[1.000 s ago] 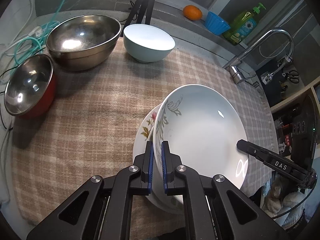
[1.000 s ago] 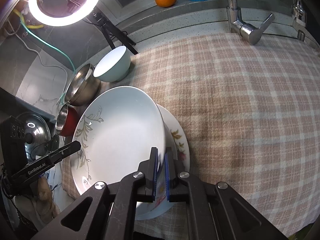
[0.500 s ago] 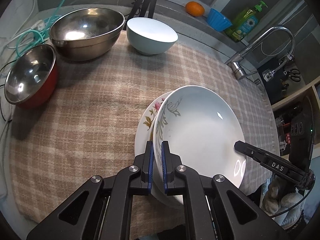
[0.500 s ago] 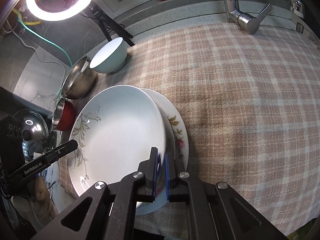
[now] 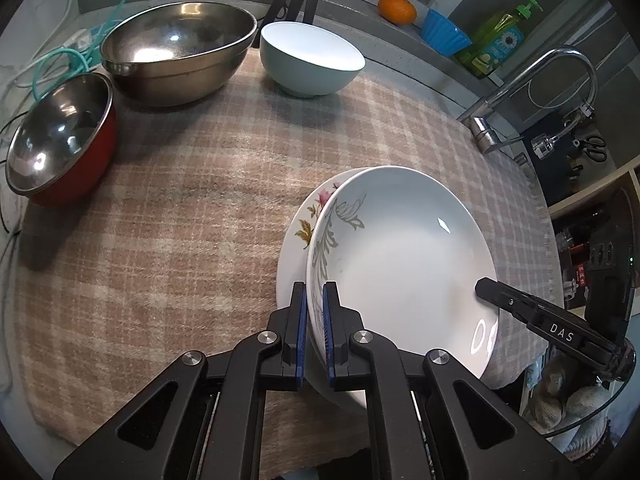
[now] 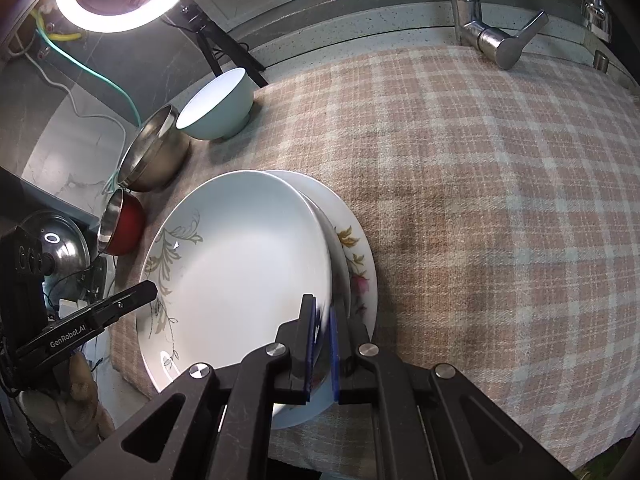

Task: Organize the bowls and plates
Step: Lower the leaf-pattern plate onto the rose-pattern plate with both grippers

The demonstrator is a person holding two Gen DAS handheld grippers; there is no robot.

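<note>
Left hand-held gripper (image 5: 315, 328) and right hand-held gripper (image 6: 323, 350) each clamp opposite rims of the leaf-patterned plate (image 5: 400, 264), held just above the flowered plate (image 5: 298, 236); steel bowl (image 5: 176, 46), red bowl (image 5: 60, 136) and pale bowl (image 5: 310, 58) stand empty

Blk claw (image 5: 315, 332), blue pads, silver screws

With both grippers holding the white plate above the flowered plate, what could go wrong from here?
1. The left gripper and right gripper pinch only the rim of the white plate; uneven motion could make it slip.
2. It sits off-centre over the flowered plate, so lowering might chip or nudge it.
3. Both plates lie near the edge of the cloth, so a push may send them off.
</note>
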